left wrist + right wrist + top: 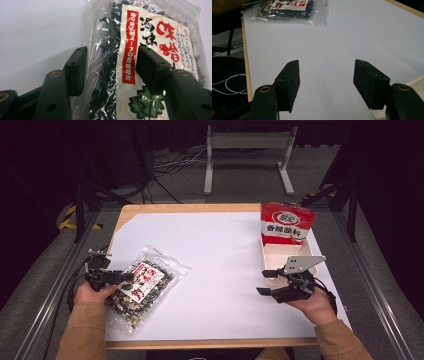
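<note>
Here the left claw sits low at the near-left of the surface, its jaws spread apart over the near edge of a clear packet of dried dark flakes. In the left gripper view the packet lies flat between and beyond the two black jaws, its white label with red characters facing up; whether either jaw touches the film I cannot tell. The right claw hovers at the near-right with its jaws wide apart and nothing between them, pointing across bare white surface toward the packet. Just beyond the right claw lies a shallow white tray, and a red-and-white bag stands at the tray's far end.
</note>
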The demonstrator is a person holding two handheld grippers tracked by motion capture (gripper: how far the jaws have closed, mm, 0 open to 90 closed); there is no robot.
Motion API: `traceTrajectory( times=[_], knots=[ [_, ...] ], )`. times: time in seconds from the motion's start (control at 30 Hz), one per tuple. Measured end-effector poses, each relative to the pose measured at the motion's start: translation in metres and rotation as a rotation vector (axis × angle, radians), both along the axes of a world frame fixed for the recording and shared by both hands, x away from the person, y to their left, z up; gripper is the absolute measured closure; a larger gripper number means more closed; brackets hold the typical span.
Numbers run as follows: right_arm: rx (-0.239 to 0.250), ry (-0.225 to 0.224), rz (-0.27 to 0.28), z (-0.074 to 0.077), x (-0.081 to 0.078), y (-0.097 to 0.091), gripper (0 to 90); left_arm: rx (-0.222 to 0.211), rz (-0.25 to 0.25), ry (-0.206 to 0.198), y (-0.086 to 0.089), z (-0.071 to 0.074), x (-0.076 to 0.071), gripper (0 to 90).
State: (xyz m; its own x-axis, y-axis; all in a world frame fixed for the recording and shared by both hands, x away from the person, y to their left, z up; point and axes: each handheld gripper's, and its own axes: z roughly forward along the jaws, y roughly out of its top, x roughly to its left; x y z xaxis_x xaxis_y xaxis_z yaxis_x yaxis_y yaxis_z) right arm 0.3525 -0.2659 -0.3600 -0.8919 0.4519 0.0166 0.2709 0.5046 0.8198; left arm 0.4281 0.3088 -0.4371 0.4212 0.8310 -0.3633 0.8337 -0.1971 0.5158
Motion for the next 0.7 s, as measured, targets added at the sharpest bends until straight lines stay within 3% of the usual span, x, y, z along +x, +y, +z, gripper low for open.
traceTrajectory(
  times=[0.13, 0.33, 0.4, 0.7],
  knots=[
    [-0.004, -0.002, 0.003, -0.0001, -0.0003, 0.0005, 37.4, 0.01, 0.013, 0.011, -0.0026, 0.0031, -0.0018, 55.1],
    [-0.004, -0.002, 0.005, -0.0001, -0.0005, 0.0007, 37.4, 0.041, 0.017, -0.003, -0.0031, 0.0065, -0.0038, 79.7],
    [-0.006, 0.001, 0.004, -0.0005, -0.0002, 0.0008, 37.4, 0.056, 0.006, -0.001, -0.0043, 0.0078, -0.0043, 82.7],
    [-0.008, 0.001, 0.005, -0.0008, -0.0005, 0.0006, 37.4, 0.017, 0.016, -0.001, 0.0, 0.0108, -0.006, 86.8]
  ],
)
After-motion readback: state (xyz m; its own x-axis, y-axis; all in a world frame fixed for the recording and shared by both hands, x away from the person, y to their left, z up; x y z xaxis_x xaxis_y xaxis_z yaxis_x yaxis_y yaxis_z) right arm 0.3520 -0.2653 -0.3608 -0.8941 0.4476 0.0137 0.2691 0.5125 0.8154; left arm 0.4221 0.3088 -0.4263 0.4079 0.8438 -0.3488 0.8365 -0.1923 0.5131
